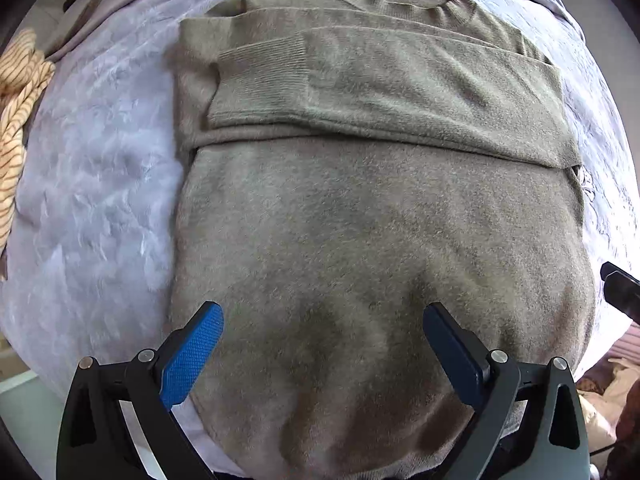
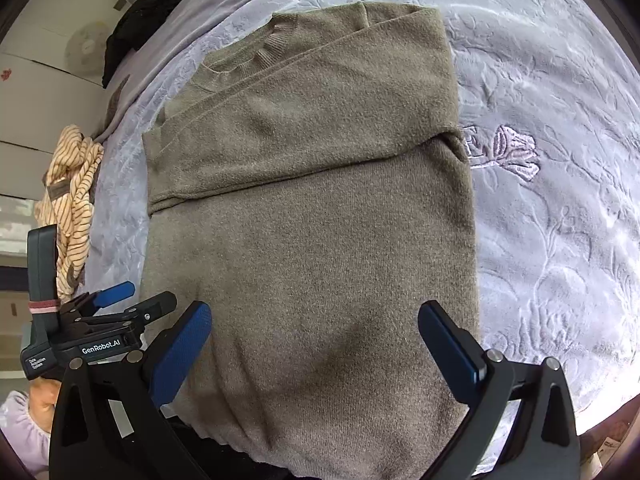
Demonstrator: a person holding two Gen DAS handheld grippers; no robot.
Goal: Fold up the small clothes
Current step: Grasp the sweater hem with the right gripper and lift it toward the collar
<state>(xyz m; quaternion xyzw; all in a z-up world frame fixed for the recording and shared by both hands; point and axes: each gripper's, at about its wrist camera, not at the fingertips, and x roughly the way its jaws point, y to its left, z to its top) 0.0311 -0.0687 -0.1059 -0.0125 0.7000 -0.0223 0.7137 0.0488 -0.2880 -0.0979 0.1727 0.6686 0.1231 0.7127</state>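
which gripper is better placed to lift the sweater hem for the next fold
Neither clearly: likely both together. The left gripper and right gripper each stand open over the near hem of the olive sweater, left toward its left edge, right toward its right edge. Sleeves are already folded across.

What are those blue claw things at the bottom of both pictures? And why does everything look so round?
Those are grippers, tools a person holds, one in each hand, like big tongs with two blue fingers. A small camera sits on each one and looks out along its fingers, and its lens bends everything round. One picture comes from the left gripper, the other from the right gripper. In the right one you can also see the left tool from the side.

Under them lies a brownish-green sweater on a pale lilac blanket. Its sleeves are already folded across the chest. A striped cloth lies bunched at the edge. Both grippers are wide open above the sweater's bottom part, and neither holds anything.
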